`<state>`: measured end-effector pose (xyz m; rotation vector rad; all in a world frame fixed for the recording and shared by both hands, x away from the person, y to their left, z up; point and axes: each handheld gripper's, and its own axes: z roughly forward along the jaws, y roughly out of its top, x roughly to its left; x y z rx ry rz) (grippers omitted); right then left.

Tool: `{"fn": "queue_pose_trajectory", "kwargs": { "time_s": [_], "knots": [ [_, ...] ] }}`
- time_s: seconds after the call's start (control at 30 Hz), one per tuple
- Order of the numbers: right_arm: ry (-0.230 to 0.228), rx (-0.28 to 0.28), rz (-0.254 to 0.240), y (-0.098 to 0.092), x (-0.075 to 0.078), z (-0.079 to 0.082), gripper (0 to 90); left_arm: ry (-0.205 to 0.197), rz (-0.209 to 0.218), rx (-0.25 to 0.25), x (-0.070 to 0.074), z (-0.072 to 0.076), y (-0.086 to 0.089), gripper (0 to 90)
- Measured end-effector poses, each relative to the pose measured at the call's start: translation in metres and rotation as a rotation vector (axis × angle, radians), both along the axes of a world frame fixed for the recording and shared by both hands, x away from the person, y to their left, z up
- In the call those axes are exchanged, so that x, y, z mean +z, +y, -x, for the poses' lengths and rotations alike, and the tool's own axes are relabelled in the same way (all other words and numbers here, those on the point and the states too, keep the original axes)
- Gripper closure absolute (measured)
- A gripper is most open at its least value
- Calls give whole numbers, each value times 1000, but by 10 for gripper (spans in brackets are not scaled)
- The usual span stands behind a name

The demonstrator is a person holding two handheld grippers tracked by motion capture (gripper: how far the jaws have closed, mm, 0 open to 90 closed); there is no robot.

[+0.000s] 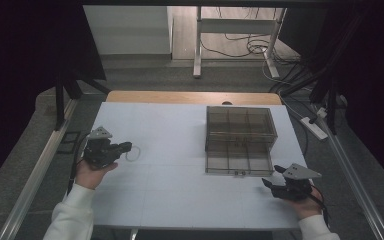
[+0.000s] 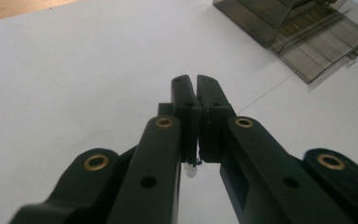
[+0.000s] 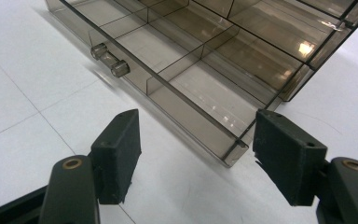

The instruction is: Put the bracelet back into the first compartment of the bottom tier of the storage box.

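Two grippers work over a white table (image 1: 170,190). Nearest the person, at the table's right front, the right gripper (image 1: 276,184) rests in the right hand (image 1: 307,205) with its jaws spread wide and nothing between them. In the right gripper view its jaws frame the near corner of a smoky clear drawer (image 3: 191,88), which is pulled out toward the person, with two small knobs (image 3: 109,59) on its front wall and dividers splitting it into compartments. The jaws stand just short of that front wall and do not touch it.

Farther back on the left, the left hand (image 1: 92,172) holds the left gripper (image 1: 125,147), its jaws clenched together. In the left gripper view something thin and pale (image 2: 192,169) shows in the seam between the pads. From above, a thin clear ring (image 1: 133,153) lies at the jaw tips, apparently pinched by its edge, well apart from the drawer.

Beyond the pulled-out drawer sits its box (image 1: 240,122), of the same smoky plastic, toward the table's far right. A wooden strip (image 1: 190,97) runs along the far edge.
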<state>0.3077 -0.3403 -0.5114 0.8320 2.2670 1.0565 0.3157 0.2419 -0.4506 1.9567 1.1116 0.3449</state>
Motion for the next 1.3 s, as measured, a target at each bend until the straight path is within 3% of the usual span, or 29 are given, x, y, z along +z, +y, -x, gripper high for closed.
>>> {"fn": "queue_pose_trajectory", "kwargs": {
  "time_s": [1.3],
  "knots": [
    [2, -1, 0, 0, 0, -1, 321, -24, 18, -98, 10, -13, -46, 872]
  ]
}}
